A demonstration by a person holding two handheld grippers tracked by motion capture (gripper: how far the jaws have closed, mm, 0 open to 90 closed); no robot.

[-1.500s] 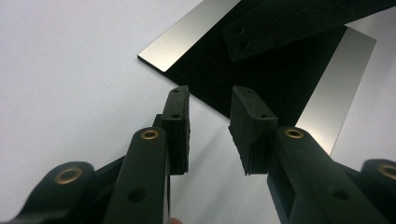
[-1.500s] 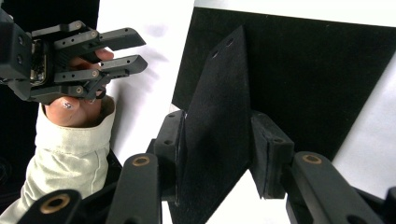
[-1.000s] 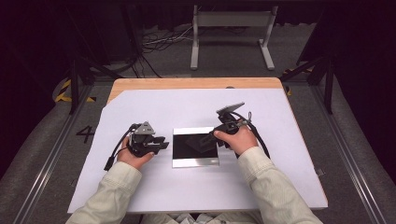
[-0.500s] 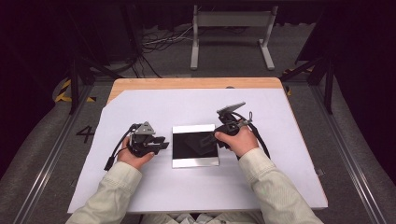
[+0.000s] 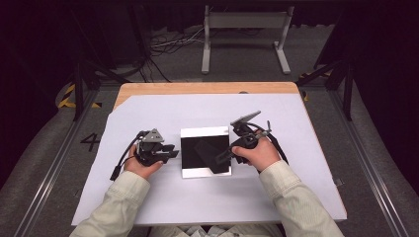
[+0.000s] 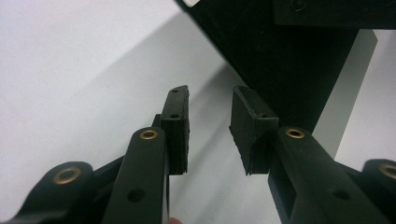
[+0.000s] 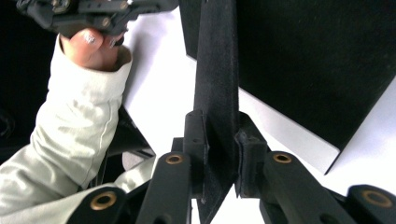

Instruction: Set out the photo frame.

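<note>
1. My left claw (image 5: 170, 151) rests low in my left hand (image 5: 141, 165), jaws parted with nothing between the pads (image 6: 177, 122).
2. My right claw (image 7: 219, 154) has just been closing; its pads now pinch a thin black flap edge-on.
3. Both forearms angle inward.

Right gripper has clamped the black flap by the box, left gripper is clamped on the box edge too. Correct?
Half right. The right gripper, whose jaws have just been closing, does pinch the black flap. The left gripper is not clamped: the left gripper view shows its jaws open with only white table surface between them, beside the black box.
</note>
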